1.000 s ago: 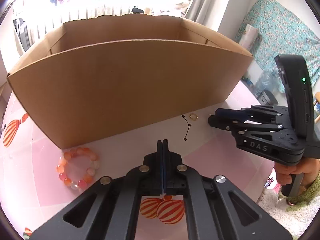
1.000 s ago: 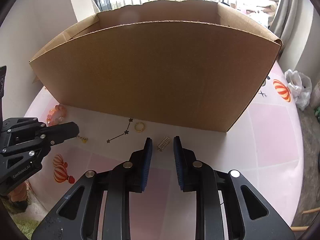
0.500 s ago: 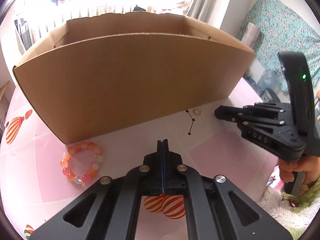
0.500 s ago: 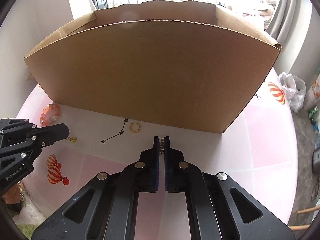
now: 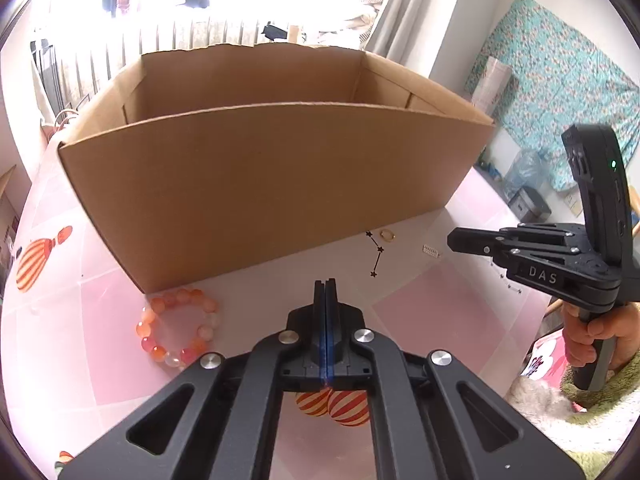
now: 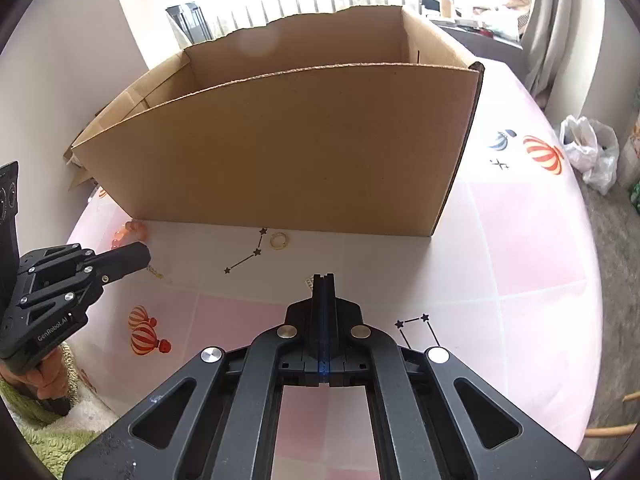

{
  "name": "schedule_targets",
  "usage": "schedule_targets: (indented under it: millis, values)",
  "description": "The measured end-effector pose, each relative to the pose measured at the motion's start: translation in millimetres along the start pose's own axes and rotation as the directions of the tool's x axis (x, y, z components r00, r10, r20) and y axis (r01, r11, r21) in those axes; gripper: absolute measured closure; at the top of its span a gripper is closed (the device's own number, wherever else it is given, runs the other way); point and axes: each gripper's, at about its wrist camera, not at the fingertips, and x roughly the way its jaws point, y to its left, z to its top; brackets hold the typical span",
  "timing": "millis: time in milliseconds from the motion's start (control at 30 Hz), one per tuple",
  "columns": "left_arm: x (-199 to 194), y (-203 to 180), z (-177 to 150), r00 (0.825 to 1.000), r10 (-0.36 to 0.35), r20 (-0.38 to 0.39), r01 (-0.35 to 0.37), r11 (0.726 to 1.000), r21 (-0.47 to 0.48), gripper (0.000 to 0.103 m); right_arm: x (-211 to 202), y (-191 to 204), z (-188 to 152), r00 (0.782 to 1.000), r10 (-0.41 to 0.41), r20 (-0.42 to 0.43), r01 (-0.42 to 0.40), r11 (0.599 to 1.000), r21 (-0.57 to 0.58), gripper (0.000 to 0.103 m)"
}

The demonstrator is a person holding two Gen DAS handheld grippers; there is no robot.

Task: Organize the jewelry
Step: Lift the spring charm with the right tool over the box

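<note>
An open cardboard box stands on the pink table; it also shows in the right wrist view. A pink bead bracelet lies by its left corner. A gold ring lies at the box's front; it also shows in the right wrist view. A small silver clip lies on the table just left of my right gripper, which is shut with nothing between its fingers. In the right wrist view the clip peeks out beside my right gripper. My left gripper is shut and empty. A gold earring lies under the left fingertips.
The tablecloth has printed balloons and star patterns. A white plastic bag sits off the table's right side. A green towel lies at the near right edge.
My right gripper shut around the silver clip, then rose and pulled back without it; the clip stays on the table. My left gripper also lifted slightly, staying shut.
</note>
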Motion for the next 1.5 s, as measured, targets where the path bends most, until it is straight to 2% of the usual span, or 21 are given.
schedule_targets:
  millis: [67, 100, 167, 267, 367, 467, 567, 600, 667, 700, 800, 900, 1033, 1233, 1367, 1500]
  values:
    - [3, 2, -2, 1.0, -0.009, 0.007, 0.009, 1.0, -0.026, 0.103, -7, 1, -7, 1.0, -0.01, -0.005, 0.01, 0.998, -0.057, 0.099]
    - [5, 2, -2, 1.0, -0.011, 0.006, 0.011, 0.999, -0.034, 0.103, -7, 2, -5, 1.0, -0.014, -0.006, 0.014, 0.996, -0.085, 0.09]
    - [7, 2, -2, 1.0, -0.006, 0.0, 0.006, 0.999, -0.034, 0.103, -8, 5, -2, 1.0, -0.009, 0.001, 0.009, 0.992, -0.126, 0.082]
    - [6, 4, -1, 1.0, 0.011, -0.016, -0.011, 1.0, -0.019, 0.103, -1, 6, -1, 0.999, -0.009, -0.034, 0.003, 0.984, -0.177, 0.082]
    - [6, 5, -1, 1.0, 0.002, -0.01, -0.002, 0.999, -0.049, 0.103, 13, 8, -1, 0.995, -0.017, -0.097, -0.006, 0.973, -0.229, 0.083]
    - [8, 3, -2, 1.0, -0.013, 0.001, 0.013, 0.997, -0.073, 0.103, 10, 15, -1, 0.994, -0.023, -0.11, -0.01, 0.958, -0.286, 0.084]
    - [8, 0, 0, 1.0, -0.01, -0.007, 0.01, 0.999, -0.035, 0.103, 11, 23, -1, 0.994, -0.02, -0.111, -0.016, 0.95, -0.313, 0.084]
    - [8, 0, 0, 1.0, -0.003, -0.016, 0.003, 1.0, -0.019, 0.103, 11, 24, -1, 0.993, -0.02, -0.114, -0.017, 0.948, -0.317, 0.088]
    - [8, 1, 0, 1.0, -0.001, -0.023, 0.0, 1.0, -0.02, 0.103, 11, 25, 1, 0.991, -0.009, -0.136, -0.034, 0.949, -0.312, 0.092]
    - [7, 3, 0, 1.0, -0.008, -0.021, 0.007, 1.0, -0.03, 0.103, 11, 26, 3, 0.989, -0.006, -0.149, -0.041, 0.948, -0.314, 0.1]
    - [7, 2, -1, 1.0, -0.025, 0.001, 0.025, 0.998, -0.054, 0.103, 13, 23, 11, 0.986, -0.028, -0.165, -0.027, 0.947, -0.32, 0.103]
    - [7, 2, 0, 0.999, -0.041, 0.011, 0.041, 0.998, -0.051, 0.103, 13, 18, 14, 0.986, 0.017, -0.166, -0.058, 0.967, -0.247, 0.103]
    - [2, 5, 2, 1.0, -0.016, 0.003, 0.016, 1.0, -0.015, 0.103, 7, 9, 18, 0.987, 0.055, -0.153, -0.083, 0.98, -0.181, 0.103]
    - [-5, 14, -1, 0.997, -0.06, 0.051, 0.064, 0.995, -0.072, 0.103, -13, 3, 26, 0.989, 0.073, -0.128, -0.089, 0.988, -0.126, 0.103]
    - [-9, 15, 1, 0.997, -0.067, 0.041, 0.069, 0.996, -0.061, 0.103, -30, 9, 26, 0.988, 0.12, -0.095, -0.128, 0.988, -0.091, 0.103]
    - [-23, 16, 3, 0.992, -0.1, 0.081, 0.107, 0.991, -0.082, 0.103, -42, 20, 19, 0.989, 0.118, -0.089, -0.127, 0.987, -0.101, 0.103]
